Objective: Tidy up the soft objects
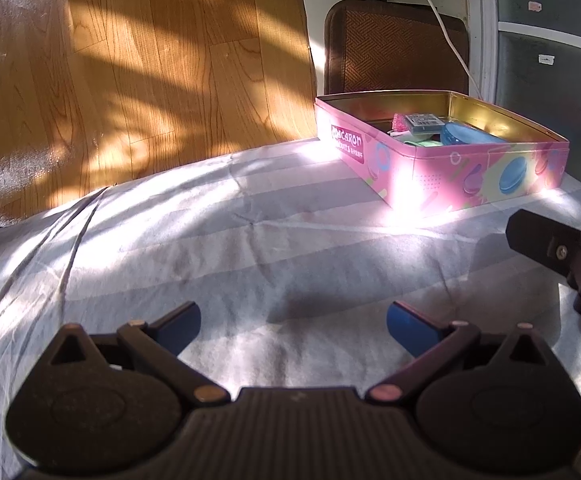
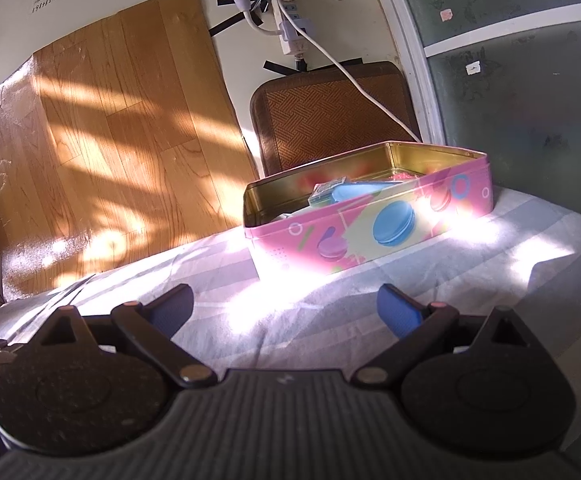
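I am looking at a bed or padded surface covered by a pale striped sheet [image 1: 218, 240], grey and white bands running across it, creased and wrinkled, with bright patches of sunlight falling over it. I cannot tell what lies under the sheet. Directly on it sits one thing: an open pink macaron tin [image 1: 470, 176], lidless, gold inside, standing flat near the far edge of the sheet, close to the wall. From the right wrist view the same sheet [image 2: 330, 312] carries the tin [image 2: 370, 236] at its far side, and a fold of cloth drops off at the left edge.
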A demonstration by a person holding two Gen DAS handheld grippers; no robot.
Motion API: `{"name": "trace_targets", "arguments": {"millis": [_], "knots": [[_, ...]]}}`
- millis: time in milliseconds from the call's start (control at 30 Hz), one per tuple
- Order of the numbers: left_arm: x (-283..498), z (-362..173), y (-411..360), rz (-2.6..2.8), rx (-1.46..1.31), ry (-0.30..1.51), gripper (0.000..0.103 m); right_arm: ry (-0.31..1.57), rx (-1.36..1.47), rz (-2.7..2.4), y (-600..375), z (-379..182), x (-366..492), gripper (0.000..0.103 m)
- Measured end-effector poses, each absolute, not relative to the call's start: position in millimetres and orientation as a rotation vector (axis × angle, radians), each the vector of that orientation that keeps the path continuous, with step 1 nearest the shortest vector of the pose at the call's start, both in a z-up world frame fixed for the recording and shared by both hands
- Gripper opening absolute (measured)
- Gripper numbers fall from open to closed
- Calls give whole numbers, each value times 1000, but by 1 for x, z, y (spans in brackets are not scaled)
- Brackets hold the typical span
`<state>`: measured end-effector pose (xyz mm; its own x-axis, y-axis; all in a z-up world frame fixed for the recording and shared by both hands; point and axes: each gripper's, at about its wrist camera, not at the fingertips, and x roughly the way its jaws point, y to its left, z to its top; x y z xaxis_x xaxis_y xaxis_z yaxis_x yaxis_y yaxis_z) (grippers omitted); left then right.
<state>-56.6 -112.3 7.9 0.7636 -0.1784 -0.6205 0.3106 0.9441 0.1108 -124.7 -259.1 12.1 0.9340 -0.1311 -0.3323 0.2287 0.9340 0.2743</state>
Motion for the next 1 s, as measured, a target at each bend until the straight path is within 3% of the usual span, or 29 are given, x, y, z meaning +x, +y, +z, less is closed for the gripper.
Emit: {"name": "trace_targets", "arguments": {"millis": [1000], "knots": [[-41, 25, -84, -250, 145, 624, 103, 295, 224, -186, -233, 13, -116, 100]]}}
